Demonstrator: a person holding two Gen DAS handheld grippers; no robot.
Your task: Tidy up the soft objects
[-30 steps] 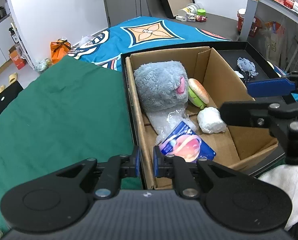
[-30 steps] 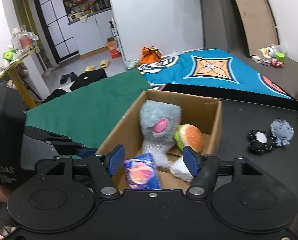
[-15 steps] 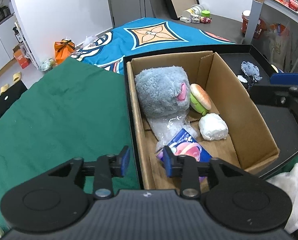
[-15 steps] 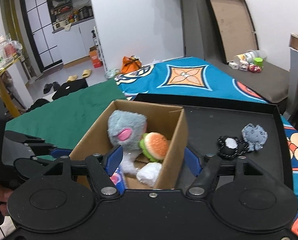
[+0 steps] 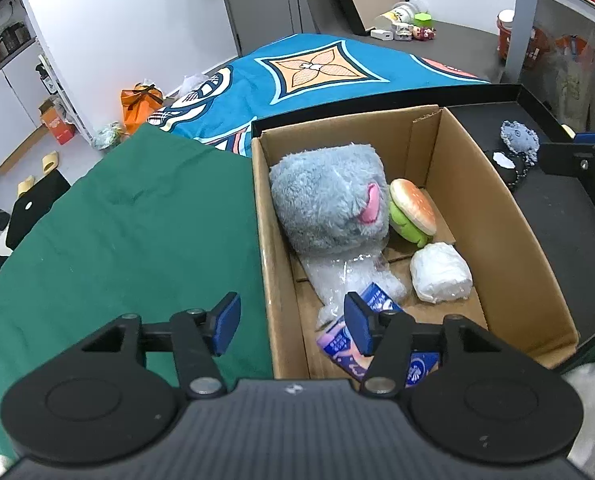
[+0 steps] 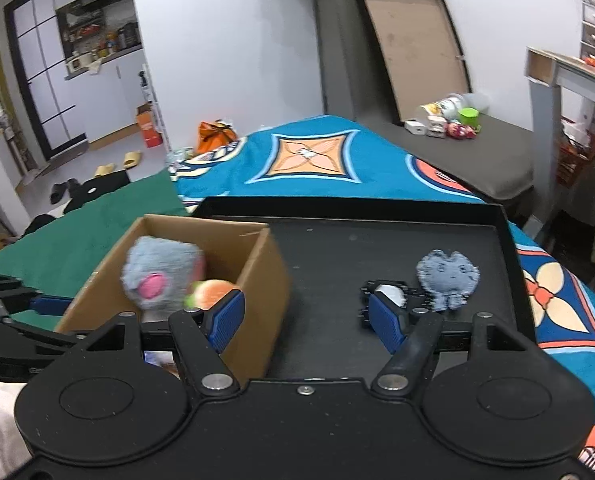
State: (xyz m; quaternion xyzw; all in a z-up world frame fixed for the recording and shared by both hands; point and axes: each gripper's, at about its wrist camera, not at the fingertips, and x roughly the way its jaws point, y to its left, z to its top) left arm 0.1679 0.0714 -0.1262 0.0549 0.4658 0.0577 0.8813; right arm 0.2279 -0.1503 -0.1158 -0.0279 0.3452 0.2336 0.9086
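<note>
A cardboard box [image 5: 493, 216] stands on a black tray [image 6: 337, 248]. In it lie a grey plush [image 5: 329, 204], a burger toy [image 5: 413, 210], a white wrapped bundle [image 5: 441, 272] and a blue and pink packet [image 5: 337, 340]. My left gripper [image 5: 291, 322] is open, straddling the box's near left wall above the packet. My right gripper [image 6: 307, 318] is open and empty over the tray, to the right of the box [image 6: 257, 280]. A small grey plush [image 6: 447, 276] and a black and white soft toy [image 6: 385, 292] lie on the tray just beyond it.
A green cloth [image 5: 117, 240] covers the surface left of the box. A blue patterned blanket [image 6: 317, 160] lies behind the tray. A white cloth [image 5: 593, 400] lies at the near right. Small items [image 6: 445, 120] sit on a far dark mat.
My left gripper opened from nearly shut to wide and drew back a little. My right gripper swung right, away from the box, toward the two small toys on the tray.
</note>
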